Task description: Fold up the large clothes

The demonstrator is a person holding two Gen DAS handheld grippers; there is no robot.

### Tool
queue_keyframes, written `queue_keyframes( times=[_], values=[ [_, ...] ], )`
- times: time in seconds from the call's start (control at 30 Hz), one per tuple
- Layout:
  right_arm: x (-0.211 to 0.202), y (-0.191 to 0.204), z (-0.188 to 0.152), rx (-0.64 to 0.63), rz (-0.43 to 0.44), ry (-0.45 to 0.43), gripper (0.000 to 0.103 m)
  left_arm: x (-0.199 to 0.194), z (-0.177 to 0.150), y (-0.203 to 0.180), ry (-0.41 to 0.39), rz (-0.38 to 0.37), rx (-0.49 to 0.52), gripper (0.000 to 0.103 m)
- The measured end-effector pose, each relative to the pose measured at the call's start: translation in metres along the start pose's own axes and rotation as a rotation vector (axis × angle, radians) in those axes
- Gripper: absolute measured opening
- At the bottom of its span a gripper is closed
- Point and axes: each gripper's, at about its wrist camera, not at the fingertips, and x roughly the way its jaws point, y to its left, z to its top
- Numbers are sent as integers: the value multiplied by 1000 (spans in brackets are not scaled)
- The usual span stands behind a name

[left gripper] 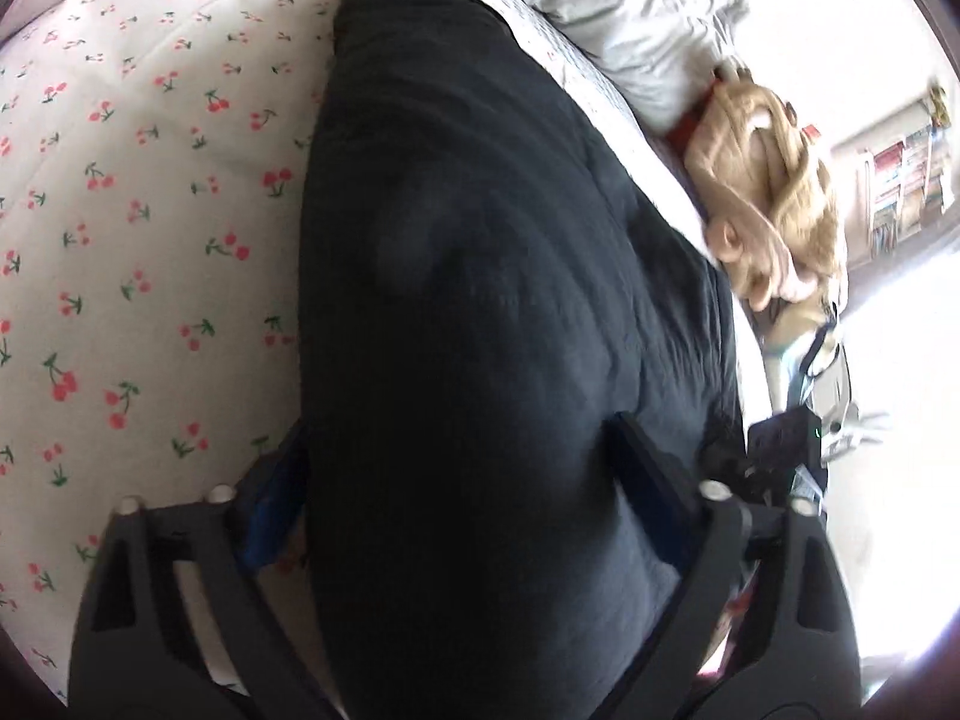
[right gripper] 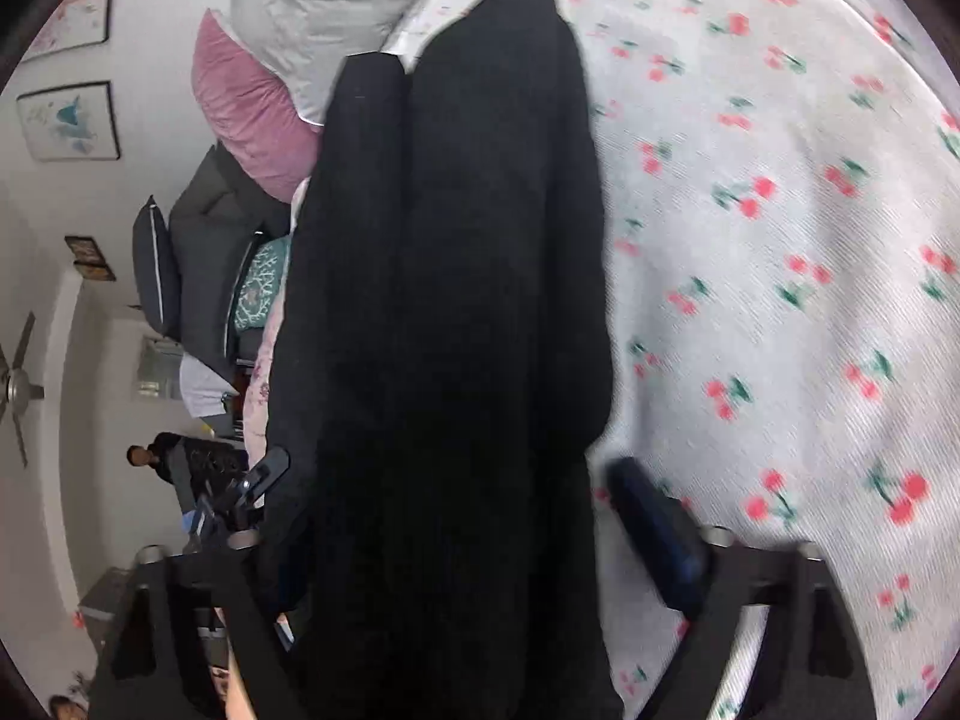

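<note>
A large black garment [left gripper: 480,300] hangs lifted above the cherry-print bedsheet [left gripper: 150,210]. In the left wrist view my left gripper [left gripper: 462,468] has its fingers wide apart, with thick black fabric bunched between them. In the right wrist view the same black garment [right gripper: 450,300] fills the middle, doubled in long folds. My right gripper [right gripper: 456,480] also stands wide, with the fabric passing between its fingers; the left finger is mostly hidden by cloth. Whether either gripper pinches the cloth is hidden.
A grey pillow [left gripper: 648,18] and a tan garment [left gripper: 774,204] lie at the bed's far edge. A pink cushion [right gripper: 246,108], dark pillows [right gripper: 198,264] and a person [right gripper: 150,456] are at the right wrist view's left. A bookshelf [left gripper: 900,174] stands beyond the bed.
</note>
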Motion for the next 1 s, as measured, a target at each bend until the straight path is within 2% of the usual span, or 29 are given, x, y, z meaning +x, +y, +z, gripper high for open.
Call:
queue_keyframes(
  times=[0.1, 0.17, 0.2, 0.33, 0.5, 0.53, 0.57, 0.6, 0.63, 0.67, 0.7, 0.73, 0.77, 0.83, 0.87, 1.0],
  values=[
    [-4, 24, -7, -70, -52, -65, 49, -8, -2, -31, -43, 62, 95, 76],
    [-22, 39, -10, -111, -21, -115, 44, -14, -4, -59, -80, 67, 164, 71],
    [-32, 46, -12, -138, -19, -137, 43, -17, -5, -76, -100, 46, 191, 69],
    [-90, 73, -27, -260, -102, -251, 43, -12, -2, -138, -143, -43, 264, 66],
    [-192, 77, -55, -321, -212, -498, 43, 6, -11, -216, -177, -219, 355, 67],
    [-210, 74, -62, -311, -230, -539, 47, 16, -14, -233, -165, -242, 379, 72],
    [-233, 64, -68, -279, -260, -586, 51, 26, -17, -243, -155, -239, 399, 83],
    [-245, 55, -70, -244, -302, -612, 62, 37, -21, -251, -143, -220, 427, 89],
    [-255, 44, -72, -201, -365, -629, 77, 53, -28, -258, -138, -152, 461, 95],
    [-263, 27, -72, -144, -474, -633, 82, 64, -33, -260, -127, -86, 473, 96],
    [-269, 6, -71, -71, -607, -629, 84, 83, -38, -259, -82, 3, 469, 96],
    [-273, -14, -71, -20, -699, -608, 84, 91, -42, -256, -44, 38, 456, 96],
    [-273, -22, -71, 5, -726, -601, 84, 101, -47, -251, 9, 52, 436, 96],
    [-283, -32, -78, 32, -629, -627, 84, 105, -55, -246, 34, 57, 407, 96],
    [-291, -32, -85, 40, -612, -625, 84, 102, -58, -246, 29, 62, 406, 96],
    [-279, 5, -101, -73, -754, -630, 84, 87, -71, -258, 7, 132, 473, 96]
  ],
)
